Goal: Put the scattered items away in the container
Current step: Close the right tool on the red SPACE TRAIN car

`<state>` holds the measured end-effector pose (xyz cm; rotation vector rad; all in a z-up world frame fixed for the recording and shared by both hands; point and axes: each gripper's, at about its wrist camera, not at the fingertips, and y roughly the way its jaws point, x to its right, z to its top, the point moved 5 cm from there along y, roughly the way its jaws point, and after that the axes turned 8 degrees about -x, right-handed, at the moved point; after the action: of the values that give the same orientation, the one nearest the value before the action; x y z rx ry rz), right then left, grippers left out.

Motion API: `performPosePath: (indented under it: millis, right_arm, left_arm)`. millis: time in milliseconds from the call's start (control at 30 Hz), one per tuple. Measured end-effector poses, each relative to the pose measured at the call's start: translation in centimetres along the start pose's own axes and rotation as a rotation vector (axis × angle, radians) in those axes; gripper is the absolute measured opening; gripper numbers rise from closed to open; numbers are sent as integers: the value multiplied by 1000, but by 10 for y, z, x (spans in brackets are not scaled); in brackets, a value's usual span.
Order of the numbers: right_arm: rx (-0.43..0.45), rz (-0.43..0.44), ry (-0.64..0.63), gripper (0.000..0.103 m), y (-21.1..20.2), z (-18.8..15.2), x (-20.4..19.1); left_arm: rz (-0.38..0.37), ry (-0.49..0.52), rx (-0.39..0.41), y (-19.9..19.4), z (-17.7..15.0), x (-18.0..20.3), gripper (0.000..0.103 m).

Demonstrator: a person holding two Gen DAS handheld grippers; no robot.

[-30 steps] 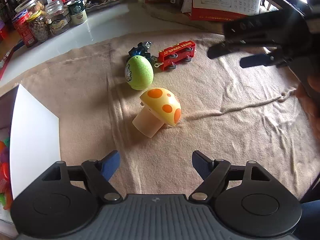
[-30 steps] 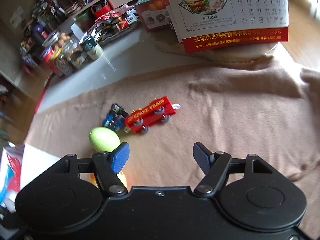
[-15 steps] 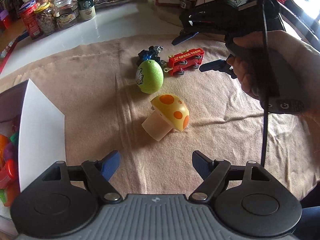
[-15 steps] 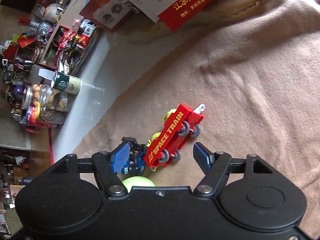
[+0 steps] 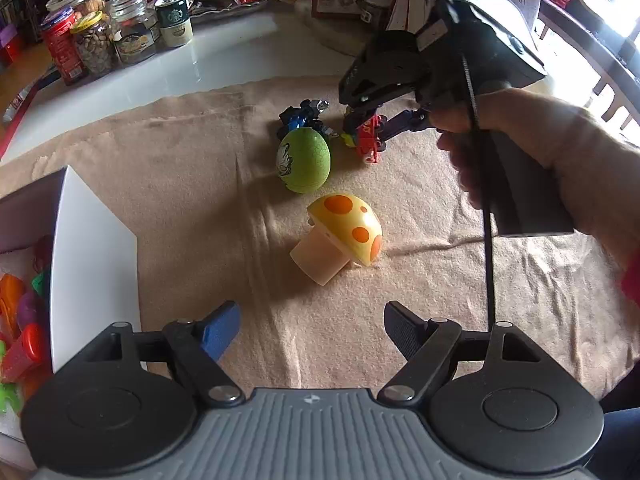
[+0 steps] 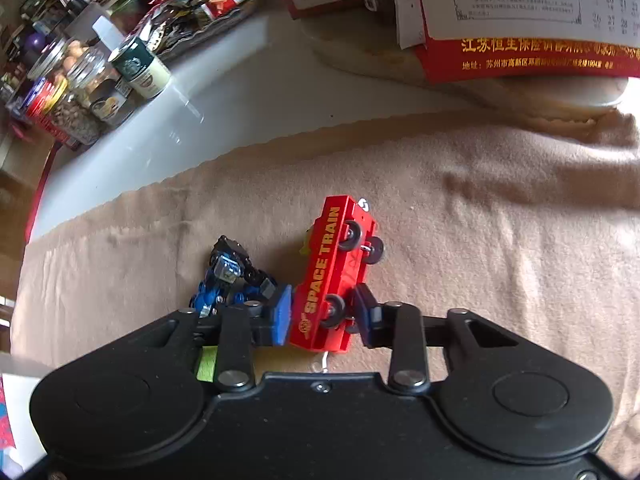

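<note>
My right gripper (image 6: 324, 314) is shut on the red "SPACE TRAIN" wagon (image 6: 334, 268), which is tilted on its side between the pads; it also shows in the left wrist view (image 5: 370, 138). A blue toy robot (image 6: 228, 276) lies just left of it. A green egg (image 5: 304, 160) and a yellow mushroom with orange spots (image 5: 340, 238) lie on the tan cloth. My left gripper (image 5: 312, 330) is open and empty, near the mushroom. The white container (image 5: 94, 264) with colourful toys stands at the left.
Jars and a can (image 5: 116, 36) stand on the white table at the back left. A red calendar (image 6: 532, 40) and boxes stand at the back right. The tan cloth (image 5: 440, 300) is wrinkled on the right.
My right gripper has come down over the red wagon and closed on it, tipping it onto its side. My left gripper has stayed open and shifted slightly.
</note>
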<state>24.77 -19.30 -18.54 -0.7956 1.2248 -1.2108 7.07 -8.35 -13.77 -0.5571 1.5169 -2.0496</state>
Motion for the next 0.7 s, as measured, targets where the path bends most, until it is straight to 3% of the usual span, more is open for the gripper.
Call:
performPosePath:
  millis: [133, 200, 367, 433, 500, 533, 567, 700]
  right_arm:
    - [-41, -23, -85, 27, -20, -19, 9]
    - [-64, -27, -110, 16, -32, -35, 17]
    - [-100, -7, -112, 18, -54, -79, 45]
    - [-44, -18, -100, 30, -60, -82, 50]
    - [31, 0, -99, 60, -64, -78, 49]
    - [59, 9, -97, 65, -64, -75, 47]
    - [71, 17, -101, 69, -62, -69, 43]
    - [50, 7, -137, 69, -43, -48, 28]
  left_arm:
    - [3, -6, -3, 1, 0, -2, 80]
    - [1, -8, -8, 2, 0, -3, 80]
    - [9, -31, -15, 7, 4, -8, 80]
    - [2, -53, -16, 8, 6, -12, 80]
    - [5, -83, -16, 9, 7, -17, 80]
    - [8, -96, -16, 9, 7, -20, 80]
    - [10, -107, -17, 10, 8, -22, 80]
    - [25, -117, -29, 15, 9, -28, 80]
